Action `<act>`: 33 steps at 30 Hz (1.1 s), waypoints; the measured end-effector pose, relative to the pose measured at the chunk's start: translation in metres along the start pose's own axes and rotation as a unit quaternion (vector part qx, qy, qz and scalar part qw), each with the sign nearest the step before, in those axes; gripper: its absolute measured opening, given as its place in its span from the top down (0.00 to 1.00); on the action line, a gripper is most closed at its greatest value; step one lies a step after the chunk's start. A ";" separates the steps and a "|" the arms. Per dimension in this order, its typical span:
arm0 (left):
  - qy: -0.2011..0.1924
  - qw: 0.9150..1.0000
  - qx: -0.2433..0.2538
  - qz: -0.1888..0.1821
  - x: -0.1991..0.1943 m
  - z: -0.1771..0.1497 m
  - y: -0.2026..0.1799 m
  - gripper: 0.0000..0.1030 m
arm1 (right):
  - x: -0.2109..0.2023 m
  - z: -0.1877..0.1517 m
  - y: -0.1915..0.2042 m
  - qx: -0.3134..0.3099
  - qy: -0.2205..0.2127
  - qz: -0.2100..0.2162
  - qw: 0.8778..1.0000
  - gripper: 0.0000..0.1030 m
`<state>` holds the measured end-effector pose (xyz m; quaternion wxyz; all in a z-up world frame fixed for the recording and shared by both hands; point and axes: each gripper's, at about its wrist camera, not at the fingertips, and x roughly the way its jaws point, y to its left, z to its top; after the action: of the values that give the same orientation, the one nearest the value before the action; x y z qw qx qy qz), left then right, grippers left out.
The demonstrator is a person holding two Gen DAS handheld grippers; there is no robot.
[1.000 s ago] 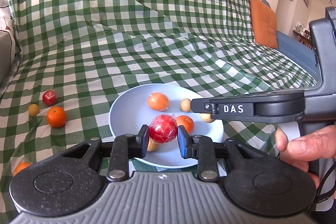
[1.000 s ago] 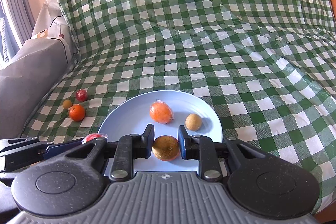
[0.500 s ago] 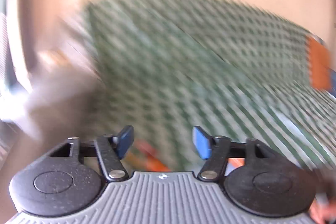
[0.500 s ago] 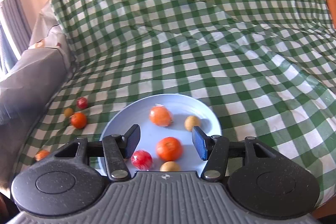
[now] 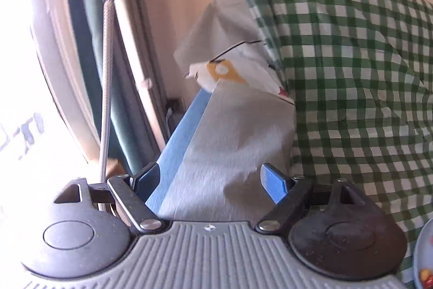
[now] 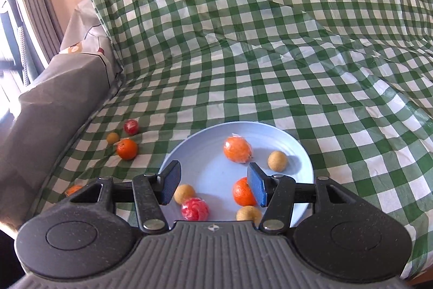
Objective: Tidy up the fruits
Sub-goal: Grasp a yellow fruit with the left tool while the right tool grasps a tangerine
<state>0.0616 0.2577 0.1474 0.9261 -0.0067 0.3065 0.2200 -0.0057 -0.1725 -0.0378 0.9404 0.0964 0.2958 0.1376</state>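
Note:
In the right wrist view a light blue plate (image 6: 297, 148) lies on the green checked cloth. It holds a wrapped orange (image 6: 237, 149), a second orange (image 6: 242, 191), a wrapped red fruit (image 6: 194, 209) and three small tan fruits (image 6: 277, 161). My right gripper (image 6: 213, 184) is open and empty just above the plate's near side. My left gripper (image 5: 213, 182) is open and empty, pointing left at a grey cover; only the plate's edge (image 5: 418, 256) shows there.
Left of the plate on the cloth lie an orange (image 6: 126, 149), a small tan fruit (image 6: 112, 137), a red fruit (image 6: 131, 126) and another orange (image 6: 73, 190) near the front edge. A grey covered armrest (image 6: 54, 88) and curtains (image 6: 29, 4) stand at the left.
Both grippers opened and let go: the red fruit and a tan fruit now lie on the plate. My left gripper swung away to the left; my right gripper drew back a little.

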 end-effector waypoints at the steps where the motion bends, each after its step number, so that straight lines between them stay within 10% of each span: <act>1: 0.012 1.000 -0.020 0.012 -0.010 -0.002 0.007 0.17 | 0.001 0.000 0.001 -0.001 0.002 0.002 1.000 0.45; 5: -0.065 0.997 0.009 0.033 -0.076 -0.012 -0.003 0.16 | 0.009 -0.001 0.008 -0.011 0.009 0.013 1.000 0.45; 11: -0.130 0.985 0.078 -0.085 -0.092 -0.048 -0.081 0.20 | 0.019 -0.003 0.030 -0.035 0.021 0.036 0.999 0.45; 16: -0.073 0.978 0.070 -0.183 -0.052 -0.101 -0.132 0.72 | 0.017 -0.006 0.043 -0.057 0.019 0.046 0.997 0.45; 20: -0.016 0.979 0.053 -0.196 -0.012 -0.136 -0.141 0.86 | 0.018 -0.006 0.041 -0.055 0.023 0.046 0.997 0.45; 26: 0.031 0.979 -0.011 -0.201 0.030 -0.137 -0.129 0.86 | 0.028 -0.001 0.042 -0.048 0.025 0.054 0.997 0.67; 33: 0.050 0.980 -0.009 -0.195 0.048 -0.135 -0.127 0.86 | 0.057 0.013 0.067 -0.064 0.022 0.071 0.995 0.69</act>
<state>0.0720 0.1427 -0.0049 0.9345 -0.0857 0.3433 0.0376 0.0329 -0.0929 -0.0399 0.9256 0.0535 0.2995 0.2252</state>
